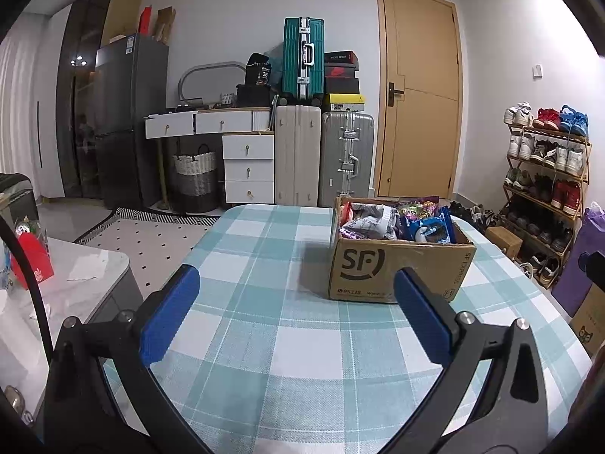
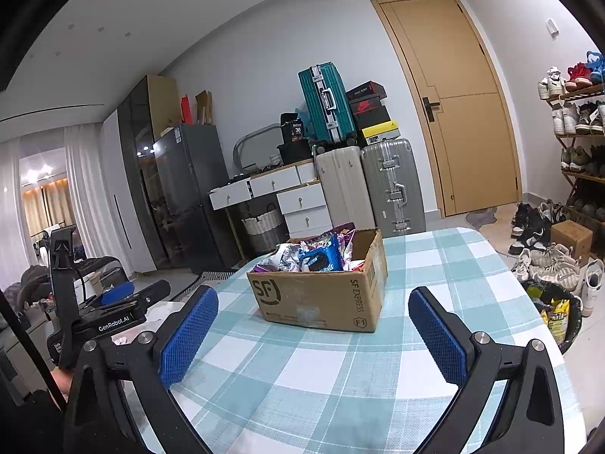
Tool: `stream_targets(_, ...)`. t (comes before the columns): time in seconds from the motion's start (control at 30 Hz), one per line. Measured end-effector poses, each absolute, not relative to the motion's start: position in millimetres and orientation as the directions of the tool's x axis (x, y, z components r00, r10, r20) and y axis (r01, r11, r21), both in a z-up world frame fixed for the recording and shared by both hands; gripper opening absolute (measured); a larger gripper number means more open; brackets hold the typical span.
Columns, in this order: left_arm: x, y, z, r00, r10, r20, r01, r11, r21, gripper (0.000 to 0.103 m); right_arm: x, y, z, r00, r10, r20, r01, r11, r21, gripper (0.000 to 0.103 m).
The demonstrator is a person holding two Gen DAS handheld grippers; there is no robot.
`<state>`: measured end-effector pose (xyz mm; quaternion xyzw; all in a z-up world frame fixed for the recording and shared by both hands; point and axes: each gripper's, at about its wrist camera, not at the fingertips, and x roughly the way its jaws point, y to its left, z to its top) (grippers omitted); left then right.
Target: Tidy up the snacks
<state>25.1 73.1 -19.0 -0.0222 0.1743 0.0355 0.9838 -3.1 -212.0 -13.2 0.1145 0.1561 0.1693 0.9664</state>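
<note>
A cardboard SF box (image 1: 397,268) (image 2: 321,295) stands on the teal-and-white checked tablecloth (image 1: 272,302) (image 2: 340,378). It is heaped with snack packets, among them a blue cookie pack (image 1: 429,229) (image 2: 321,259) and silvery and purple wrappers. My left gripper (image 1: 297,295) hovers open over the cloth, short of the box and a little to its left. My right gripper (image 2: 314,317) is open too, the box framed between its blue pads and farther off. Nothing is held by either. The left gripper's body (image 2: 102,302) shows at the left of the right wrist view.
Beyond the table stand suitcases (image 1: 325,159), a white drawer unit (image 1: 247,168), a fridge (image 1: 124,121) and a wooden door (image 1: 419,90). A shoe rack (image 1: 544,174) and loose shoes lie right. A low marble table (image 1: 75,283) sits left; a bin (image 2: 556,310) is by the table's right edge.
</note>
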Motion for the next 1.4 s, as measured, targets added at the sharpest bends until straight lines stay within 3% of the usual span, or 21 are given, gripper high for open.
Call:
stream_targets(0.83, 23.5, 73.1, -17.9, 0.938, 0.056, -0.343, -0.077, 0.996, -0.049, 0.103, -7.3, -211.5, -14.6, 0.899, 0.355, -0.258, -0.281, 0.917, 0.284, 0.103)
stream_targets(1.1, 25.1, 66.3, -15.6, 0.928, 0.135, -0.347, -0.137, 0.990, 0.017, 0.103, -9.9, -211.0, -13.5, 0.898, 0.362, -0.252, -0.288, 0.914, 0.285, 0.102)
stream_targets(1.3, 17.7, 74.3, -10.9, 0.946, 0.099, -0.310, -0.119, 0.992, -0.048, 0.103, -11.1, -210.9, -12.9, 0.899, 0.361, -0.248, -0.287, 0.913, 0.288, 0.103)
stream_targets(1.4, 23.8, 75.8, -14.0, 0.935, 0.104, -0.340, -0.127, 0.991, -0.046, 0.103, -11.1, -211.0, -13.0, 0.899, 0.360, -0.248, -0.286, 0.914, 0.289, 0.103)
